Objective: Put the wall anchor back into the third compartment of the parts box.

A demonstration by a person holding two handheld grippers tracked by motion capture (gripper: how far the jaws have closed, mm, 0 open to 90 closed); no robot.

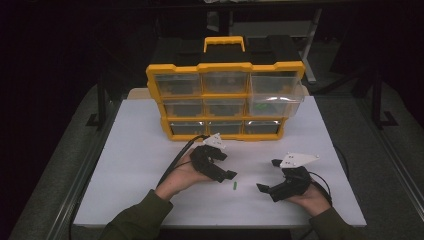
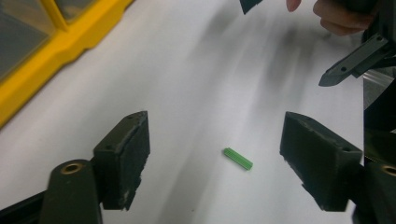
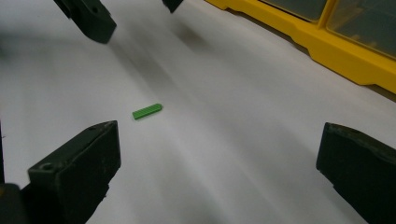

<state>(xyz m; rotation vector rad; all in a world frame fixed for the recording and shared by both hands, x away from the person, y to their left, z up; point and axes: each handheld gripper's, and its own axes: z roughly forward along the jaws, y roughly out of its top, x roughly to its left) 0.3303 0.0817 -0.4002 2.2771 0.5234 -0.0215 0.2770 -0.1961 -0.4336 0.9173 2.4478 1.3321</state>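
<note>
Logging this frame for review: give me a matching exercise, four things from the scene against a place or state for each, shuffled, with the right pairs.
Things:
1. green plug
2. drawer organizer
3. left tool
4. right tool

Places or states:
A. stands at the far side of the table, one right-hand drawer pulled out
B. jaws open, low over the table just left of the small green piece
C. lies flat on the white table between both tools
D. jaws open, held low at the right

Pairs: 1-C, 2-A, 3-B, 4-D
</note>
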